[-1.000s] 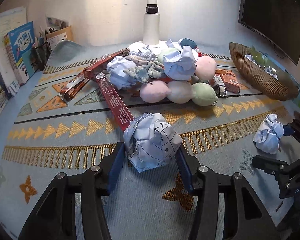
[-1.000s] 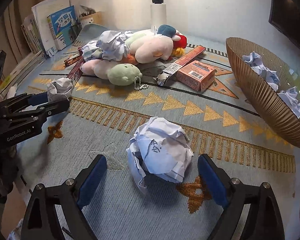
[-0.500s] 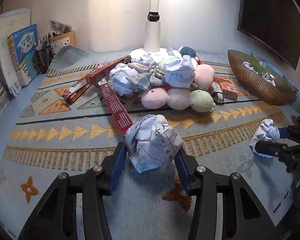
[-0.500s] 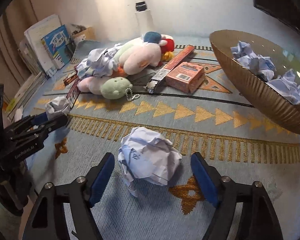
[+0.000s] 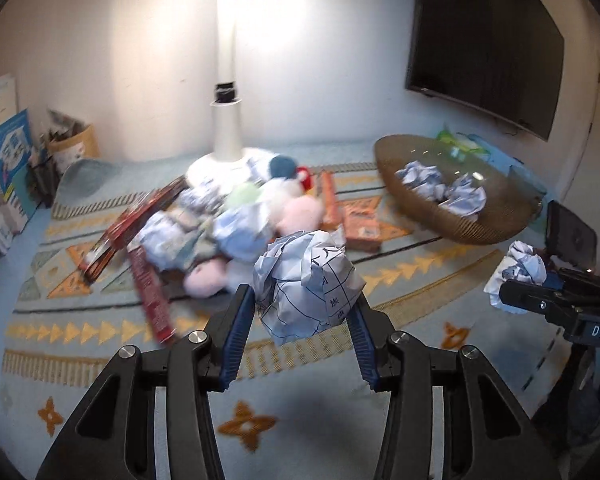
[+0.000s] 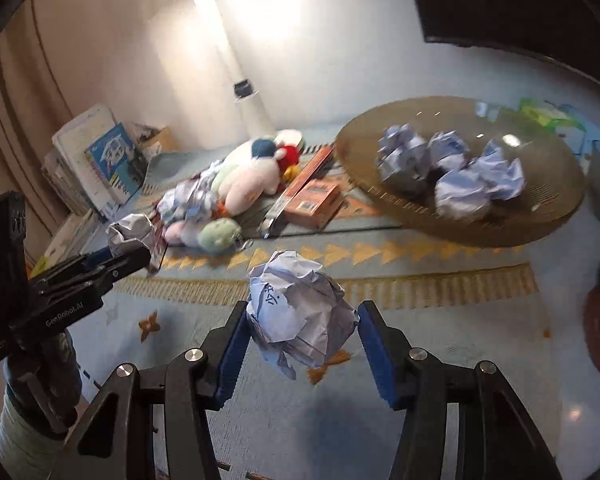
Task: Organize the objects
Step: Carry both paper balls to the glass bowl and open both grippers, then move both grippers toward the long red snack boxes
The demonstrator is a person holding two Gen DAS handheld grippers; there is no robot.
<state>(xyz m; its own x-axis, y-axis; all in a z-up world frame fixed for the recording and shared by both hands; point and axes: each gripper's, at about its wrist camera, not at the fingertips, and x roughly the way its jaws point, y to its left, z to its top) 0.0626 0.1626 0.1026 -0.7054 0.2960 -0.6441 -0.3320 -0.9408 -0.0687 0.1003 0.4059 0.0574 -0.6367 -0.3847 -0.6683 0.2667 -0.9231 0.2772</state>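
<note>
the left gripper [image 5: 302,316] pinches a crumpled paper ball [image 5: 306,284] between its blue pads, the ball lifted clear of the patterned rug [image 5: 412,280]. its jaws have just been closing a little further on that paper. the right gripper [image 6: 300,334] pinches a second crumpled paper ball [image 6: 298,310], also raised off the rug; its jaws have just been closing in from wide until the pads press the paper's sides. in the left wrist view the right gripper shows at 3 o'clock with its paper at the tip. the woven basket [image 6: 540,224] sits on the rug at 2 o'clock in the right wrist view and holds several crumpled papers [image 6: 452,168]. a heap of plush toys [image 6: 244,184], an orange box [image 6: 312,202] and long red cartons [image 5: 148,292] lies at 12 o'clock in the left wrist view, in front of a white lamp stand [image 5: 226,128]. books [image 5: 8,160] lean against the wall at 9 o'clock.
</note>
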